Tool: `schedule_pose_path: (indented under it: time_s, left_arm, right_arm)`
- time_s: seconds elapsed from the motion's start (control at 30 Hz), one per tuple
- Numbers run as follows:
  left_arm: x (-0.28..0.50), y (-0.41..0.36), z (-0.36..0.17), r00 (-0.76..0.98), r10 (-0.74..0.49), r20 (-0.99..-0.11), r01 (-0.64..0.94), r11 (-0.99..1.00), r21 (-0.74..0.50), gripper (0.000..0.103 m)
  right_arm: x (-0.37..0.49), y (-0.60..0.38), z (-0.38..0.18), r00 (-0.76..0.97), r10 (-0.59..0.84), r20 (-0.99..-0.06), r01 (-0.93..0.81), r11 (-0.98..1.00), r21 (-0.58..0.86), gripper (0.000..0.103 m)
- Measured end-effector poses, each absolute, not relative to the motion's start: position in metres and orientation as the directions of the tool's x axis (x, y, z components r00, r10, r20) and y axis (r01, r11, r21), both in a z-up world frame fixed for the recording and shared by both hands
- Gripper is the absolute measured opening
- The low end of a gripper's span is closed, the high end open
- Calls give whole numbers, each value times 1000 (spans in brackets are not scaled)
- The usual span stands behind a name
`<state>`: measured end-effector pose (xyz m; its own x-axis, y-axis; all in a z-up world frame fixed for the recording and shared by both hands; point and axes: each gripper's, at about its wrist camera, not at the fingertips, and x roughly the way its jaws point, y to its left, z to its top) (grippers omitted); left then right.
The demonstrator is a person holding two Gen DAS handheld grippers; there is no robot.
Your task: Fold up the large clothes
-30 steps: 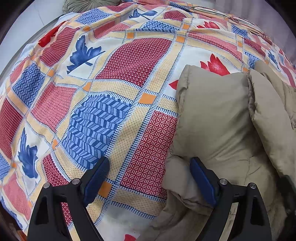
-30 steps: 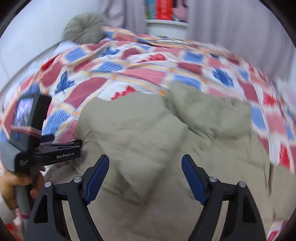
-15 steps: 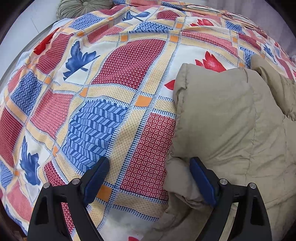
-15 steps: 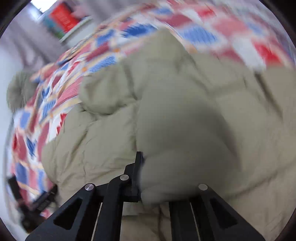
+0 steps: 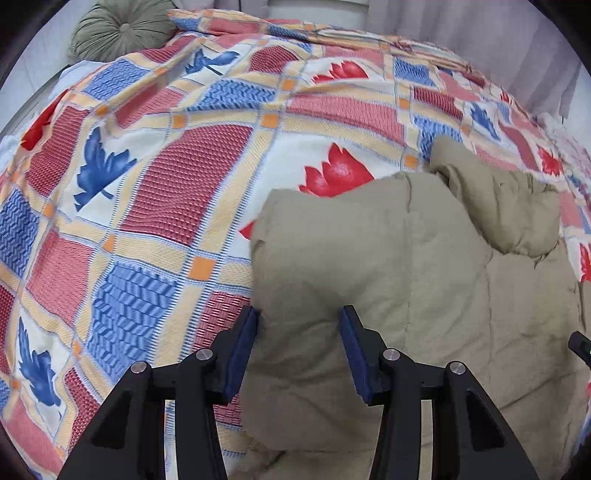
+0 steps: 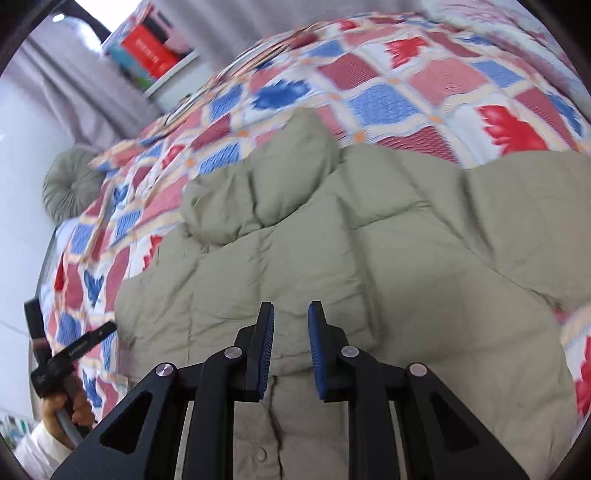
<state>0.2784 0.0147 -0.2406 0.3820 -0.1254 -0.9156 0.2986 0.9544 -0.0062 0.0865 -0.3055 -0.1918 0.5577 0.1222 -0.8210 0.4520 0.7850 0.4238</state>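
black tongs (image 5: 299,349), blue pads (image 6: 266,347), silver screws, white sleeve (image 6: 35,452)

A patchwork bedspread (image 5: 177,192) covers the bed, its squares printed with red weave, blue herringbone, blue leaves and red tulip shapes, split by cream bands with orange corner squares. At eleven o'clock in the left wrist view a round olive cushion (image 5: 122,31) with a centre button lies at the bedspread's far edge. Pale curtains (image 5: 517,40) hang at one o'clock. In the right wrist view a white shelf (image 6: 173,72) at eleven o'clock holds colourful books (image 6: 147,51).
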Motion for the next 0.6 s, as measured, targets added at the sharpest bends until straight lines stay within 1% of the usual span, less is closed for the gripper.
schedule_pose_path:
  time_s: [0.03,0.1,0.13,0.17,0.23,0.33,0.4,0.47,0.6]
  left_arm:
    - [278,10,-250,384,-94,-919,296,955,26,49]
    - [278,6,-264,381,-80,-921,288,957,36,50]
    - [278,6,-267,382,-79,-921,283,958,35,50]
    - [278,6,-268,384,-77,-920,280,959,36,51]
    - [278,6,-266,384,-73,-921,283,958,42,51]
    - [277,5,-261,381,-52,-923,289,955,65,51]
    - [272,6,-253,384,-34,-923,289,954,85,51]
    - [263,7,-243,385,-27,-922,303,948,99,51]
    - [237,3,-226,373,-37,-927,337,936,98,51]
  right_arm:
    - [91,-303,-199,540,136,-830,446,791,420,21]
    - [104,-295,-220,480,114,-870,456,814,359,21]
    - [105,-296,-233,454,106,-885,472,814,340,17]
    - [104,-299,-245,437,110,-893,488,804,338,8]
    - [97,-309,-254,448,118,-886,511,779,363,4]
    - [77,-322,-249,458,85,-885,559,746,361,4]
    - [65,-331,-249,429,86,-899,596,721,353,7]
    - [50,-340,-246,441,129,-888,610,682,402,9]
    - [18,-349,-236,463,169,-870,615,646,452,10]
